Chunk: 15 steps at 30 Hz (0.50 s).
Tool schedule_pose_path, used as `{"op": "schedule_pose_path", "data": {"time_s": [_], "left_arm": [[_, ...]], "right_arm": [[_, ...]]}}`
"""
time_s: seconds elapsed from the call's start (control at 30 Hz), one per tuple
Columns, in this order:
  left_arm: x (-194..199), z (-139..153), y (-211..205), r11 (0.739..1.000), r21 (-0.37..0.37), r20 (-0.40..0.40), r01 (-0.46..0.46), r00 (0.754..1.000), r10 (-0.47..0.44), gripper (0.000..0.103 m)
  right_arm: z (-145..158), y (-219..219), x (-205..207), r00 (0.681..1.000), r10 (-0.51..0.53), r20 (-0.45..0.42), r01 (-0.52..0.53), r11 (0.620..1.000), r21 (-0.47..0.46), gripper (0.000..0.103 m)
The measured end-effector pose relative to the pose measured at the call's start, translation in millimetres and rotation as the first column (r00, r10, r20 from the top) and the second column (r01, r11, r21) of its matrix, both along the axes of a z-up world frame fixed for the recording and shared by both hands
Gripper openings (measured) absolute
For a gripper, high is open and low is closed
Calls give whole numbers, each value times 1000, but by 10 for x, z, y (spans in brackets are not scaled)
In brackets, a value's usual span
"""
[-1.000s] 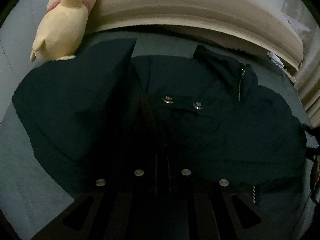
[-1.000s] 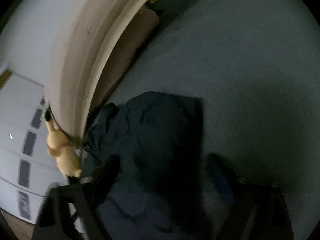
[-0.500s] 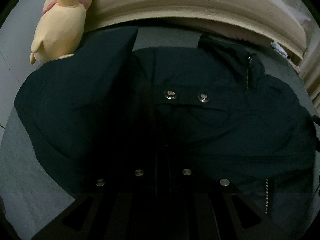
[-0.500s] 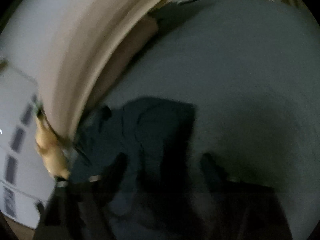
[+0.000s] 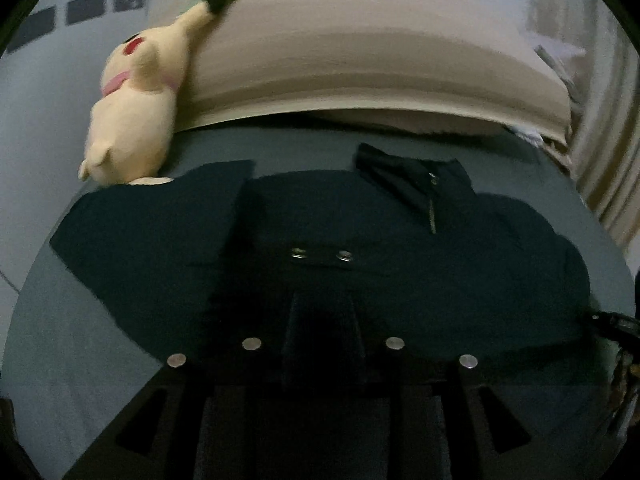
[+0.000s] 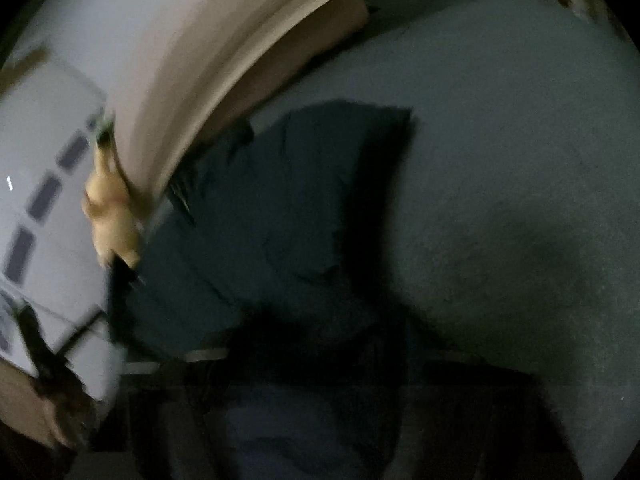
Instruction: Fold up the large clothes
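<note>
1 bed (image 5: 80,360) carries the whole work area; its grey-blue sheet gives a flat, bare surface wide enough to spread a large garment. The beige headboard (image 5: 360,60) closes off the far side and limits how far the garment can be pushed away.

The jacket (image 5: 400,240), dark navy, lies flat on the sheet between the headboard and the grippers, collar (image 5: 400,176) toward the headboard. 1 sleeve panel (image 5: 160,232) is laid in across the body with a straight edge, which suggests the sides are being brought in first to narrow the garment.

A yellow plush toy (image 5: 132,120) leans against the headboard and touches the jacket's far corner. It is the only obstruction; a fold toward that corner could catch it.

The left gripper (image 5: 322,344) sits over the near hem. Its jaws have just been opening and stand parted; dark fabric shows in the gap, but no fold is seen pinched. The right gripper (image 6: 320,360) is at the jacket's opposite end. Its jaws have just been closing, and blur and darkness hide whether cloth is pinched, so its state cannot be told.

2 snap buttons (image 5: 322,255) and 1 zip (image 5: 432,216) face upward; these stiff parts will probably resist a crease.
</note>
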<state>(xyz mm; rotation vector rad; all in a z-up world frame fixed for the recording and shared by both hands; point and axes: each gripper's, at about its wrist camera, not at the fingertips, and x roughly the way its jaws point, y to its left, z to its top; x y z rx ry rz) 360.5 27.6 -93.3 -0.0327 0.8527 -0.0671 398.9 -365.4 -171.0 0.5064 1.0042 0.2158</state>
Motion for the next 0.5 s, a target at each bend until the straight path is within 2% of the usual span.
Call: {"op": "schedule_pose_path", "data": {"time_s": [0.03,0.07,0.13,0.2,0.23,0.27,0.3,0.33,0.37,0.43,0.5], "left_arm": [[24,-39,-46,1000,11,-4,10,1000,-9,26],[40,-67,-120,999,25,-14,22,1000,-22,26],[107,-209,-232,998,47,-39,31,999,-30,26],[232,-456,-285,996,87,-127,17,992,-6,26],[289,-609,-296,996,87,-175,16,985,-1,26],[292,-652,-304,995,98,-170,15,986,2,26],[283,-661,-329,993,120,-161,16,987,3,26],[278,-664,-369,988,150,-157,23,988,1,26],[278,-668,-388,986,165,-155,27,988,-1,26],[285,-680,-369,987,156,-155,30,988,-5,26],[296,-685,-326,991,134,-159,29,987,-8,26]], "right_arm": [[29,-36,-37,1000,-5,9,5,1000,-7,22],[133,-9,-69,999,-9,39,10,999,-35,20],[245,-21,-126,997,-19,75,24,997,-70,18],[124,6,-39,1000,-10,26,13,994,-111,19],[-30,0,11,1000,-3,-28,0,991,-130,26],[-35,-11,29,1000,-7,-18,5,994,-107,29],[-10,-54,11,1000,-16,-8,16,996,-84,42],[43,-114,-3,999,-34,9,34,998,-50,66],[116,-178,-20,997,-70,36,70,997,-17,76],[250,-310,-16,989,-118,88,115,992,45,77],[312,-352,103,988,-130,89,122,989,86,77]]}}
